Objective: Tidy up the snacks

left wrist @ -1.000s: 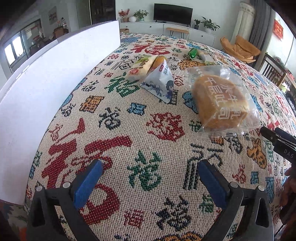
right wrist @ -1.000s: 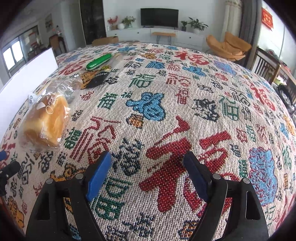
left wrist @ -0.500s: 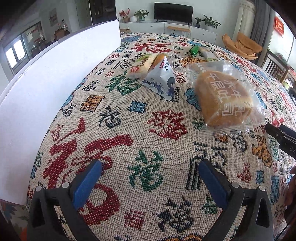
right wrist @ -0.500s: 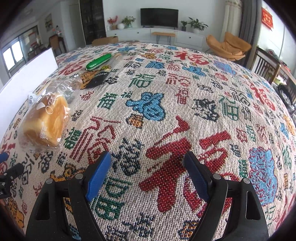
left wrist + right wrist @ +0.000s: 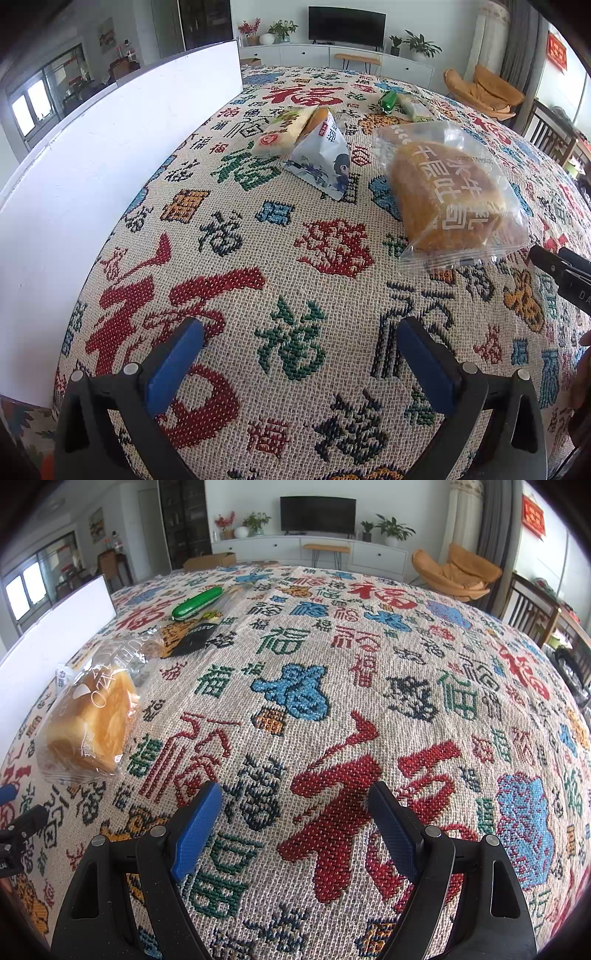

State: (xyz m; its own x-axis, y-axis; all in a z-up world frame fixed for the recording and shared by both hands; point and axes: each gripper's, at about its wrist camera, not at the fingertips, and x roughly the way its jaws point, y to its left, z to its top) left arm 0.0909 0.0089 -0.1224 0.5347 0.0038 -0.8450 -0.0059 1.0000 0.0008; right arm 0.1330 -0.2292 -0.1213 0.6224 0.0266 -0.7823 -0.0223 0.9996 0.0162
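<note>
Several snacks lie on a patterned tablecloth (image 5: pixel 229 266). A bread loaf in a clear bag (image 5: pixel 447 195) sits ahead and to the right of my left gripper (image 5: pixel 295 339), which is open over bare cloth. Beyond the bread lie a white triangular packet (image 5: pixel 325 158), a pale yellow snack pack (image 5: pixel 282 131) and a green packet (image 5: pixel 388 100). In the right wrist view the same bread bag (image 5: pixel 92 716) lies to the left of my right gripper (image 5: pixel 295 805), open with nothing between its fingers. The green packet (image 5: pixel 197 602) and a dark packet (image 5: pixel 197 637) lie farther back.
A tall white board (image 5: pixel 92 155) stands along the table's left edge. The right gripper's black body (image 5: pixel 565 273) shows at the right edge of the left wrist view. Beyond the table are a TV cabinet (image 5: pixel 317 552), an orange lounge chair (image 5: pixel 454 572) and wooden chairs (image 5: pixel 532 605).
The left wrist view has crept slightly nearer the snacks. Both grippers stay open and the snacks have not moved.
</note>
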